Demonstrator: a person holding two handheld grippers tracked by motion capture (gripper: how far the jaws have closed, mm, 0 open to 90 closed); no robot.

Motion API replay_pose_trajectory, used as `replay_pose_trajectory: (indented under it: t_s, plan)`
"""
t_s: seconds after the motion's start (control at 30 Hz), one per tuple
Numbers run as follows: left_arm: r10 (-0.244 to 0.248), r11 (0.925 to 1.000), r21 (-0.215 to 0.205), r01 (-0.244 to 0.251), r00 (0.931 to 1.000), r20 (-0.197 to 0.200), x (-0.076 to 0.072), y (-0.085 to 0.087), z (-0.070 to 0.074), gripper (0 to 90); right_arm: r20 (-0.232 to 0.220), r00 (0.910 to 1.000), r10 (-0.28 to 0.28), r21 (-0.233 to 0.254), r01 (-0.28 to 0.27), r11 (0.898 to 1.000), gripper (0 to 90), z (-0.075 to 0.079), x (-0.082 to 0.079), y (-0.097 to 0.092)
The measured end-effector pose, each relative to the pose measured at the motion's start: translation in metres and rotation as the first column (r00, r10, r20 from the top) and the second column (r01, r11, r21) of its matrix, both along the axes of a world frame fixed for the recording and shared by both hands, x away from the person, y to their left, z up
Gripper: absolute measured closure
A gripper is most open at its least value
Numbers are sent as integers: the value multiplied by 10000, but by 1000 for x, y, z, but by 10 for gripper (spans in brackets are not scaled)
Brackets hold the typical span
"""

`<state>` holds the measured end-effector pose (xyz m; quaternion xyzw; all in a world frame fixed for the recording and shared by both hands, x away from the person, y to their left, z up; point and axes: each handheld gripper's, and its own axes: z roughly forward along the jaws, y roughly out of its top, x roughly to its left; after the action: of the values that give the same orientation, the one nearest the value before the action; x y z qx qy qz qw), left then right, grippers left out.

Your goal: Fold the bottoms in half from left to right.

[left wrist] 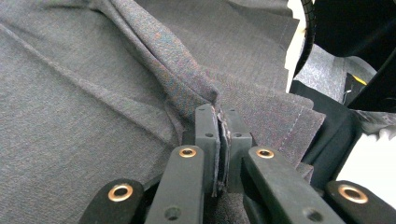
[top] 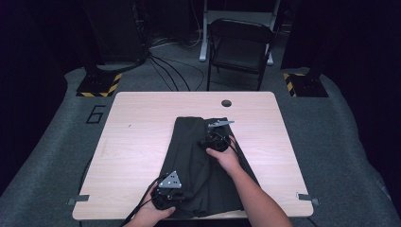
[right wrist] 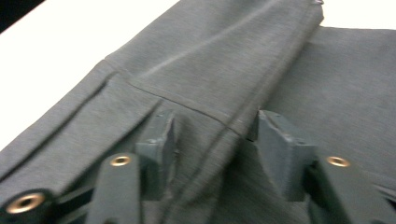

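A dark grey garment (top: 189, 137) lies lengthwise on the light wooden table (top: 137, 127), reaching from the middle to the near edge. My left gripper (top: 177, 194) sits at the garment's near left corner. In the left gripper view its jaws (left wrist: 219, 116) are shut on a raised fold of the cloth (left wrist: 177, 79). My right gripper (top: 213, 138) rests on the garment's upper middle, its hand behind it. In the right gripper view it (right wrist: 215, 130) stands open, pads apart on either side of a long ridge in the fabric (right wrist: 224, 60).
A round cable hole (top: 226, 103) lies in the table just beyond the garment. Behind the table stand a folding chair (top: 241, 47) and stands with yellow-black striped bases (top: 97, 85). Bare tabletop (right wrist: 70, 46) flanks the garment on both sides.
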<state>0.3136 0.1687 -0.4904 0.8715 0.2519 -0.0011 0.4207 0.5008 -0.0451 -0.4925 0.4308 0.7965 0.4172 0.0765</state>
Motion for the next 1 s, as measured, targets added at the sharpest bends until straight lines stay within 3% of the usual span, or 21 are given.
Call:
replay_pose_trajectory:
  t_s: [0.03,0.27,0.4,0.43,0.53,0.7,0.83,1.0]
  plan:
    - [-15,10000,-6,15,10000,9,0,0,0,874,-86,10000,-38,35,39,10000,520,1,-1,2]
    - [-11,9992,-400,13,10000,58,-2,3,9,875,647,9978,119,59,-123,9999,680,9,-4,6]
    - [-88,9982,-599,99,9998,193,-2,4,19,874,831,9964,166,54,-171,9998,725,16,-5,7]
    - [-144,9975,-685,164,9995,295,-1,5,27,875,890,9958,210,38,-214,9998,732,18,-4,8]
    - [-121,9957,-911,167,9986,507,-2,8,38,875,1123,9930,376,401,-423,9983,754,33,-6,12]
    - [-155,9899,-1396,265,9967,791,-5,12,58,874,1642,9837,738,128,-769,9970,760,58,-10,23]
    - [-210,9876,-1522,374,9939,1079,-8,14,72,874,1994,9753,950,9,-972,9953,763,74,-11,30]
    - [-261,9854,-1633,483,9904,1359,-12,12,86,874,2008,9755,902,284,-979,9948,771,90,-10,36]
